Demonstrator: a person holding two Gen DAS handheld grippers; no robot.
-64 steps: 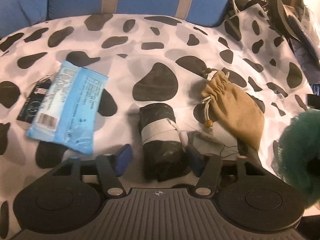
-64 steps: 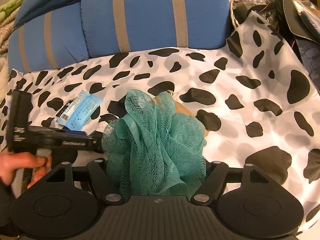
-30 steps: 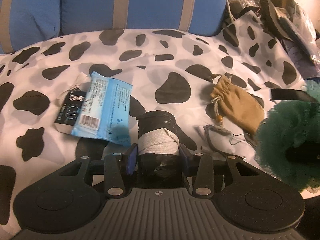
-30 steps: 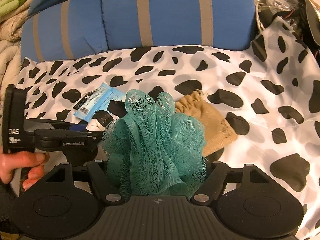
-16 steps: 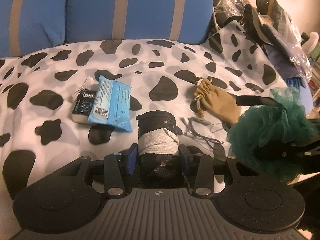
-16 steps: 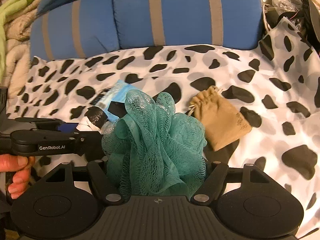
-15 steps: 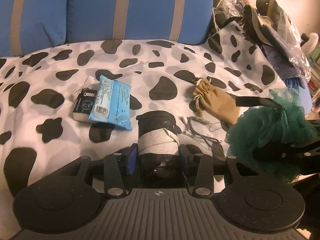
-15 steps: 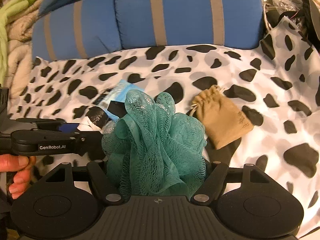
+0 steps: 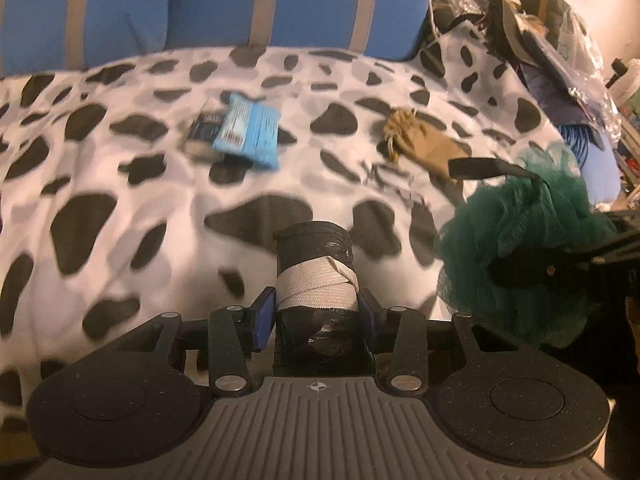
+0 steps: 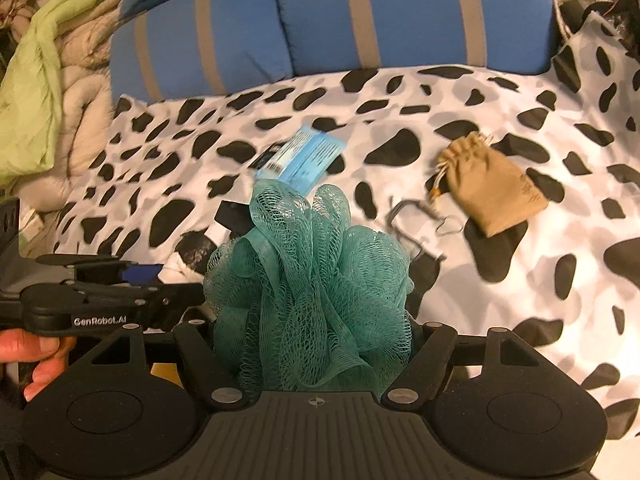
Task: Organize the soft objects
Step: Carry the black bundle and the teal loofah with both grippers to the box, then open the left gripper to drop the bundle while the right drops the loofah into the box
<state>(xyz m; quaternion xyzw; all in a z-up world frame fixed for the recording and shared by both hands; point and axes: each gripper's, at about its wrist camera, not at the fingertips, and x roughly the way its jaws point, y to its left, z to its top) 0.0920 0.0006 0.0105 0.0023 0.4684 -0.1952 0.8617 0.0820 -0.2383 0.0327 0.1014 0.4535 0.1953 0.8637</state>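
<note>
Left gripper (image 9: 316,312): we find it clamped on the black roll (image 9: 314,276), its blue pads pressing the pale band wrapped round the roll's middle.
Change, left side: two seconds back the roll lay on the cow-print cover (image 9: 120,216) between parted fingers; they closed about a second ago, and we now see the roll carried clear of the cover, with the items behind it looking farther off.
Right gripper (image 10: 316,344): closed on the teal mesh pouf (image 10: 310,292), which bulges up between the fingers; this hold is unchanged across the interval.
Relation of the two: both loads sit side by side in the air, the pouf showing just to the right of the roll in the left wrist view.
Left on the cover: blue wipes packet (image 9: 248,134) lying partly over a small dark packet (image 9: 204,130); tan drawstring pouch (image 10: 490,184); a thin grey cord loop (image 10: 416,220) near the pouch. None is touched by either gripper.
Background: blue striped cushions (image 10: 400,16) behind; blur in the left wrist view suggests motion.
Meaning for the task: we judge two soft items picked and in transit; no destination is visible.
Risk: the glossy film of the roll may slip if the hold slackens.
</note>
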